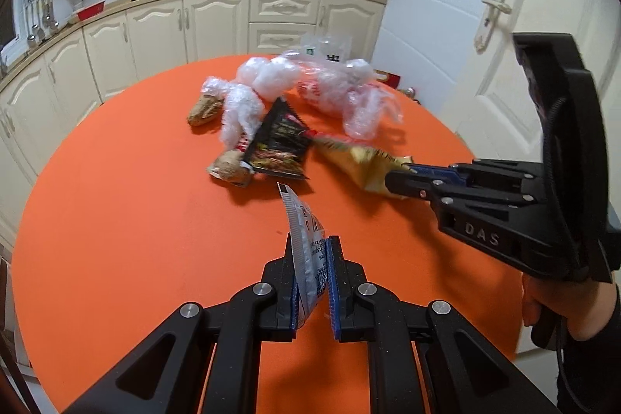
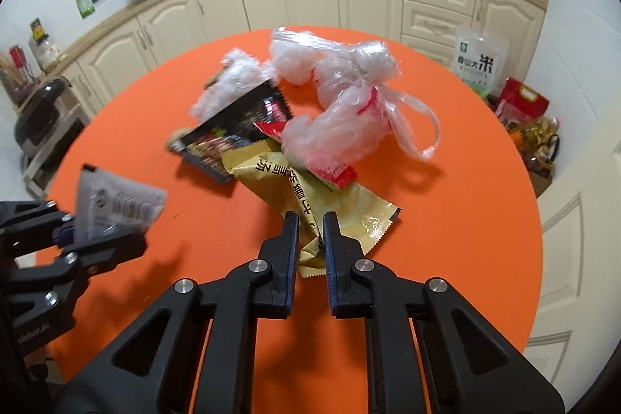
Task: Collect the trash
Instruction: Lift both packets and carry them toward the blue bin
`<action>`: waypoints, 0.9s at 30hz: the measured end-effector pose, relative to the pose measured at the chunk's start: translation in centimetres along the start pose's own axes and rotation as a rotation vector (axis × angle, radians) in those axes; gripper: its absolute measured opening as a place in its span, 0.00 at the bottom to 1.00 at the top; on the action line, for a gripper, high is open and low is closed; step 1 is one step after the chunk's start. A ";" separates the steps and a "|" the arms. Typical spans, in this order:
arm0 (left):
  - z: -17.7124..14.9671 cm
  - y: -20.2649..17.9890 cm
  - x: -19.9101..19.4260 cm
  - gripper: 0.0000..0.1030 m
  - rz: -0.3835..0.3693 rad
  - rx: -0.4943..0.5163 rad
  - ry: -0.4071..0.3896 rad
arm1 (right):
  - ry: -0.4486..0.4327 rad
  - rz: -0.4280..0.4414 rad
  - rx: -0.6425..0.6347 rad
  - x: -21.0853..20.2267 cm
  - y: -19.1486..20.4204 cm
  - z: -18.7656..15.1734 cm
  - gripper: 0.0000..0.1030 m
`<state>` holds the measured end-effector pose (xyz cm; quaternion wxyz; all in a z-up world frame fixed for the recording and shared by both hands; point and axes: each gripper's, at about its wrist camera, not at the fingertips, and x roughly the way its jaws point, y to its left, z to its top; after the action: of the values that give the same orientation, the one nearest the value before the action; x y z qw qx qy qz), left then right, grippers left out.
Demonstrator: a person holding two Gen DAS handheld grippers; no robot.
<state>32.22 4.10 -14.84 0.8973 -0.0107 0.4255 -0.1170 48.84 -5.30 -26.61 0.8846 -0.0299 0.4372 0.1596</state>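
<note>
Left gripper [image 1: 310, 258]: clamped on a silver-white sachet [image 1: 306, 247], a flat, crinkled foil pouch with a serrated top edge and small printed text; the pouch is seen standing up from between the blue ribbed pads.
Right gripper [image 2: 310, 235]: pinched on a gold wrapper [image 2: 310, 189], a creased, glossy foil pack with dark characters and zigzag-cut ends; its far end is seen trailing forward onto the pile.
Table [image 1: 116, 200]: round, smooth, matte orange; seen under both grippers.
Black packet [image 1: 281, 146]: flat, shiny, rectangular, with a sawtooth edge; lying ahead of the left gripper and just left of the gold wrapper's tip.
Clear plastic bags [image 2: 341, 96]: thin, crumpled film bunched into soft lumps, with red print seen through one and a loose loop handle; located beyond the right gripper, past the gold wrapper.
Brown lumps [image 1: 229, 171]: two rough, rounded pieces, one beside the black packet's near corner, one farther off by the bags.
Red-and-white scrap [image 2: 333, 173]: glossy, resting on the gold wrapper just ahead of the right gripper.
</note>
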 end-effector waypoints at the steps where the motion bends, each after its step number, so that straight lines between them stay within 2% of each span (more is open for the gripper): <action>1: -0.1 -0.2 -0.3 0.08 0.001 0.003 -0.002 | -0.008 0.007 0.004 -0.6 -0.1 -0.2 0.11; 7: -0.8 -2.4 -2.5 0.08 -0.008 0.020 -0.021 | -0.048 0.032 0.007 -4.2 0.1 -2.4 0.09; 15: -3.4 -5.0 -4.2 0.08 -0.009 0.048 -0.003 | -0.029 0.049 -0.007 -7.4 0.3 -6.1 0.09; 20: -4.9 -5.9 -4.6 0.08 -0.014 0.044 0.027 | 0.019 0.026 -0.065 -6.4 1.5 -7.3 0.18; 24: -5.2 -6.0 -5.2 0.08 -0.008 0.043 0.029 | 0.002 -0.006 -0.096 -5.9 2.2 -7.0 0.24; 25: -5.3 -5.9 -5.2 0.08 -0.009 0.042 0.028 | -0.006 -0.016 -0.117 -5.8 2.5 -6.8 0.29; 27: -5.3 -6.0 -5.3 0.08 -0.008 0.042 0.029 | -0.002 -0.031 -0.144 -5.4 2.8 -6.6 0.30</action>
<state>23.73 -0.13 -13.52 0.8905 0.0085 0.4360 -0.1295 39.90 -5.25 -26.19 0.8830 -0.1001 0.4231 0.1772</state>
